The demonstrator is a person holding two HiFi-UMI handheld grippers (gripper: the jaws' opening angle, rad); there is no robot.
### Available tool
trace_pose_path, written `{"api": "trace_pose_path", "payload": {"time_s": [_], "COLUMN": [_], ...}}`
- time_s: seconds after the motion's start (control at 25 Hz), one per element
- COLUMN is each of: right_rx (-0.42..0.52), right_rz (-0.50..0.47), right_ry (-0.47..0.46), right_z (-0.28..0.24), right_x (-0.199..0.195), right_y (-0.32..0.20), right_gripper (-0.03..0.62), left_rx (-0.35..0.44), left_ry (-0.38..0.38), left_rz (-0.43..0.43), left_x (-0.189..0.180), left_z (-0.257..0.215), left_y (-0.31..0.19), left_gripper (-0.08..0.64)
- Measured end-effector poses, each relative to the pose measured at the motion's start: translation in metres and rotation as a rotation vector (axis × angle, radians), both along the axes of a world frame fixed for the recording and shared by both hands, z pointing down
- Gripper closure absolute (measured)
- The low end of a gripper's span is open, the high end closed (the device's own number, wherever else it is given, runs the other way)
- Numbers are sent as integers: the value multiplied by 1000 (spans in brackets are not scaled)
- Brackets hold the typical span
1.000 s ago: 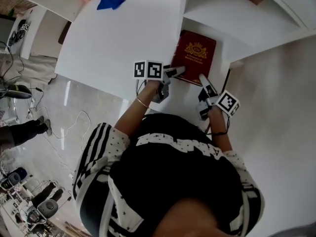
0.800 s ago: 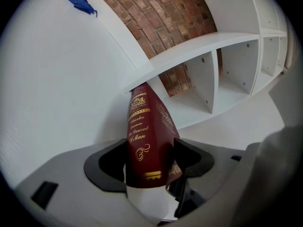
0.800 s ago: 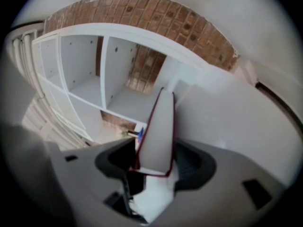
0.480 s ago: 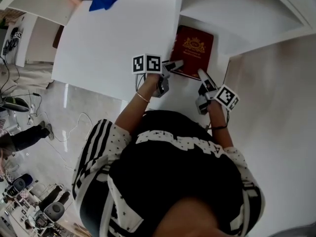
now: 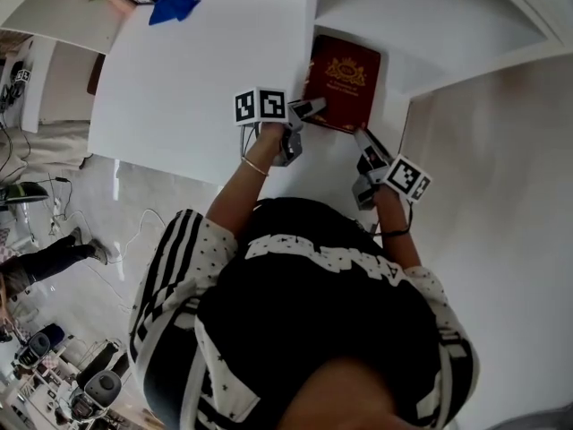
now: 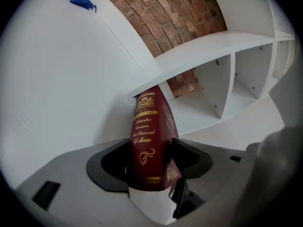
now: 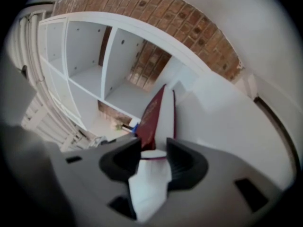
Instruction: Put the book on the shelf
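Note:
A dark red book point(image 5: 342, 83) with gold print lies with its top end inside a compartment of the white shelf point(image 5: 403, 25). My left gripper point(image 5: 313, 107) is at the book's lower left corner. In the left gripper view the spine point(image 6: 149, 141) fills the gap of the left gripper point(image 6: 150, 162), whose jaws are closing, with both pads against the covers. My right gripper point(image 5: 363, 137) is at the lower right corner. There the book point(image 7: 156, 115) shows its page edge, and the right gripper point(image 7: 154, 157) is closing on it, pads touching.
A broad white panel point(image 5: 197, 70) lies left of the book, with a blue object point(image 5: 175, 5) at its far end. Empty shelf compartments point(image 7: 85, 79) open beside the book, against a brick wall point(image 6: 165, 18). Cables and a person's legs point(image 5: 45, 258) are on the floor at left.
The book and both grippers have shifted up and a little left in the head view. The book's top end now reaches further into the shelf compartment.

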State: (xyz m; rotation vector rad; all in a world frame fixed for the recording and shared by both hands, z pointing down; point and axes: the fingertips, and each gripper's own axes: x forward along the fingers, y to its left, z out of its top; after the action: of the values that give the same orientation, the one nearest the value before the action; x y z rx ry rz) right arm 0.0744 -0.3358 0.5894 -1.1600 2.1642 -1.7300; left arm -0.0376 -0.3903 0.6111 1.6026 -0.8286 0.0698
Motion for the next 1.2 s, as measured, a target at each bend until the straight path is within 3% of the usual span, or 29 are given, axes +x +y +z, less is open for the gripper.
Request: {"api": "trace_pose_path", "payload": {"time_s": [0.12,0.28,0.52,1.2], "right_rx": [26,-39,17,10], "right_rz": [-11,22,12,71], "right_ry": [24,26,54,51], "right_z": [1,0,-3,0], "right_x": [1,4,10,15], "right_y": [-6,-7,-17,-52], "right_gripper": [417,422,426,437], "left_rx": [5,28,50,47], "left_ry": [5,14,11,6], "left_rz": [5,-1,-9,-55], "left_x": [0,3,8,-2], "left_z": [0,-3,-3,0], "left_y": [-4,-11,-16,-25], "left_gripper": [253,252,250,250]}}
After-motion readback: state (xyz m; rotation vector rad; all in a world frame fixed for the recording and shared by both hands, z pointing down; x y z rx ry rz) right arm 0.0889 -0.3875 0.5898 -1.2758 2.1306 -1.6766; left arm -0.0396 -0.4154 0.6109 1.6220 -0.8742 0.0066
